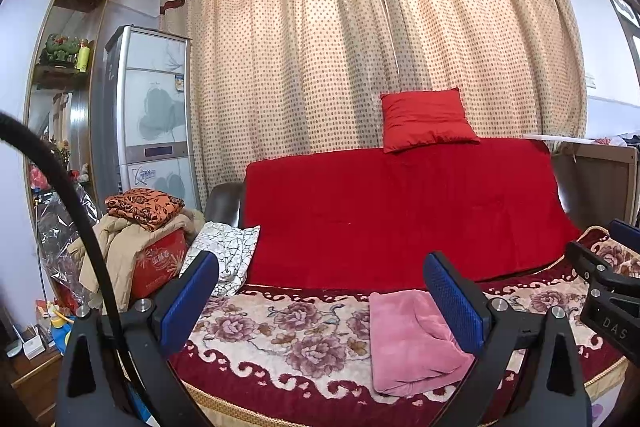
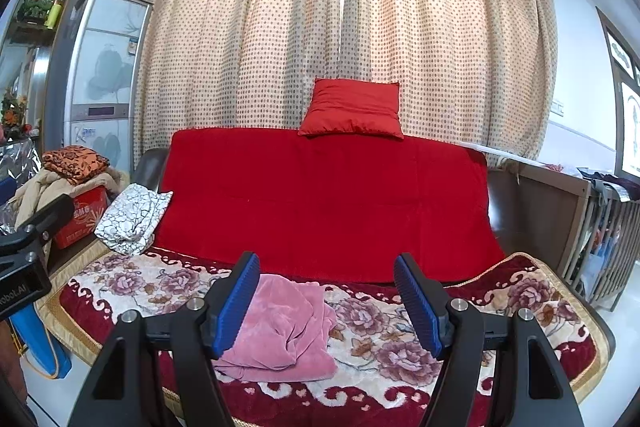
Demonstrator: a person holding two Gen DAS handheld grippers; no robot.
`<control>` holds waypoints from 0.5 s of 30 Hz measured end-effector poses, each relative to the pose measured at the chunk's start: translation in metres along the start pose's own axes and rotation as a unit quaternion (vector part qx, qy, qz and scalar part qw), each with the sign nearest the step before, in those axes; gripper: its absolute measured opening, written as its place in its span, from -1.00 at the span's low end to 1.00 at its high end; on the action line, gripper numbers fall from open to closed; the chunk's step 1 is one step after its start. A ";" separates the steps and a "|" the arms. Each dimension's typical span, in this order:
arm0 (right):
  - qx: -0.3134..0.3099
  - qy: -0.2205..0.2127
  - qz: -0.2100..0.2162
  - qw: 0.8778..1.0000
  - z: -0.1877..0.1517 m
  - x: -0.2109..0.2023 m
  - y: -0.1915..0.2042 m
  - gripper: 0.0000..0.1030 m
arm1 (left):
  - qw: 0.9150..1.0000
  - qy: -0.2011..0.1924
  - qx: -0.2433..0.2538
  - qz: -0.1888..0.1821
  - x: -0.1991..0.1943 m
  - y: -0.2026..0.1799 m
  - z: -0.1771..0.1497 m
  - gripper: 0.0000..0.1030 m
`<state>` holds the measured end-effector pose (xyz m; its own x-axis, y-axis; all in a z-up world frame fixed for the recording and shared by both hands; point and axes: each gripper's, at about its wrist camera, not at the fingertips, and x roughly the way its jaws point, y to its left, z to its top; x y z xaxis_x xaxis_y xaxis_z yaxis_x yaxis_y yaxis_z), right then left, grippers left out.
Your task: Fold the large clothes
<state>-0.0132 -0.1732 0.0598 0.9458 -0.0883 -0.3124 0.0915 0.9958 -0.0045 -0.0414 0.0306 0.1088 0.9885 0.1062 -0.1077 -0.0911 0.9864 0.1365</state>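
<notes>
A pink fleece garment lies bunched and roughly folded on the floral blanket of the sofa seat; it also shows in the right wrist view. My left gripper is open and empty, held in front of the sofa, with its right finger over the garment's right edge in the view. My right gripper is open and empty, held in front of the sofa, with its left finger over the garment's left side. The right gripper's body shows at the right edge of the left wrist view.
A red throw covers the sofa back, with a red cushion on top. A white patterned pillow lies at the seat's left end. A pile of clothes and a red box stand to the left. A wooden crib is at right.
</notes>
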 end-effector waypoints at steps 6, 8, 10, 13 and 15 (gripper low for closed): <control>-0.001 0.006 -0.003 1.000 -0.001 0.004 0.002 0.42 | 1.000 0.002 -0.006 0.003 0.002 0.007 -0.002 0.97; 0.000 0.010 -0.002 1.000 -0.002 0.007 0.001 0.42 | 1.000 0.004 -0.006 0.002 0.003 0.008 -0.003 0.97; 0.001 0.012 -0.003 1.000 -0.003 0.008 0.001 0.42 | 1.000 0.004 -0.007 0.001 0.004 0.010 -0.004 0.97; 0.001 0.012 -0.005 1.000 -0.004 0.008 0.002 0.42 | 1.000 0.005 -0.007 0.000 0.005 0.011 -0.006 0.97; 0.002 0.012 -0.006 1.000 -0.004 0.008 0.002 0.42 | 1.000 0.007 -0.006 -0.003 0.007 0.011 -0.007 0.97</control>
<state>-0.0067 -0.1717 0.0536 0.9367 -0.0996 -0.3358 0.1041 0.9946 -0.0047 -0.0365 0.0428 0.1031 0.9874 0.1020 -0.1213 -0.0870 0.9886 0.1230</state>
